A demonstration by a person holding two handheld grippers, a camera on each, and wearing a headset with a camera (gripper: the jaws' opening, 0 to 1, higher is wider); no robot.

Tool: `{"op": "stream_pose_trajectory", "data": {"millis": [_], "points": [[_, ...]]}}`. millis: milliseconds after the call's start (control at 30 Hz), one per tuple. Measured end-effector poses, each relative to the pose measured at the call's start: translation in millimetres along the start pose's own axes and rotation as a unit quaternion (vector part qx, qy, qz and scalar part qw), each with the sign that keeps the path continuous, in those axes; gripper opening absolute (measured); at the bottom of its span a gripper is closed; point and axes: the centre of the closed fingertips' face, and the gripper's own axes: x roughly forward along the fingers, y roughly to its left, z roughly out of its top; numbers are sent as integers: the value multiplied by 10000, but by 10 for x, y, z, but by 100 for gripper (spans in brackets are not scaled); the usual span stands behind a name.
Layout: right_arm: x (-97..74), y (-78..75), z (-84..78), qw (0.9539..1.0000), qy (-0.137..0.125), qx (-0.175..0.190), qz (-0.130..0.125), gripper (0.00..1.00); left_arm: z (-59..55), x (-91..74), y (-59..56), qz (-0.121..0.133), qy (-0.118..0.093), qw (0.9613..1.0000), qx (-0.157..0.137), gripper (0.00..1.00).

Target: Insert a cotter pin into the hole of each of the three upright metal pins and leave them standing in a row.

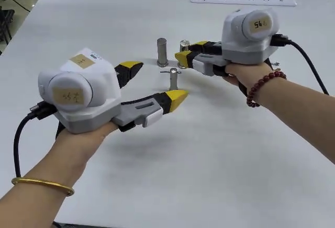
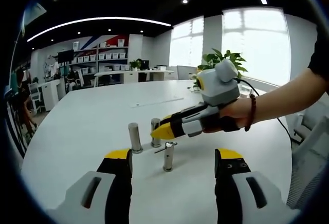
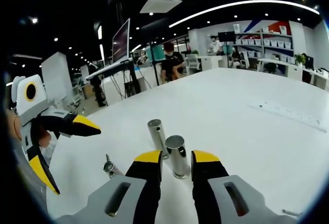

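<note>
Metal pins (image 1: 162, 52) upright, right gripper (image 1: 189, 51) straddling one

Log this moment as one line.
left claw open, hovering | right claw astride far-right pin, grip unclear | near pin holds cotter pin | far-left pin bare

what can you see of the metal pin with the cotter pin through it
The short silvery metal cylinder pin stands upright on the white table. A thin metal cotter pin crosses its top, sticking out both sides. The open left gripper faces it, jaws not touching.
</note>
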Motion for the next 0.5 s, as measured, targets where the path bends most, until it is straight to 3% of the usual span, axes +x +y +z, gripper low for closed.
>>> {"op": "stream_pose_trajectory", "data": {"millis": [167, 400, 500], "points": [[21, 11, 16, 10000, -12, 33, 3, 15, 77, 5, 17, -3, -276, 9993, -268, 63], [16, 14, 36, 10000, 3, 3, -5, 15, 118, 8, 17, -15, -381, 9990, -253, 61], [29, 8, 43, 10000, 4, -24, 6, 14, 92, 13, 16, -22, -318, 9992, -222, 62]]}}
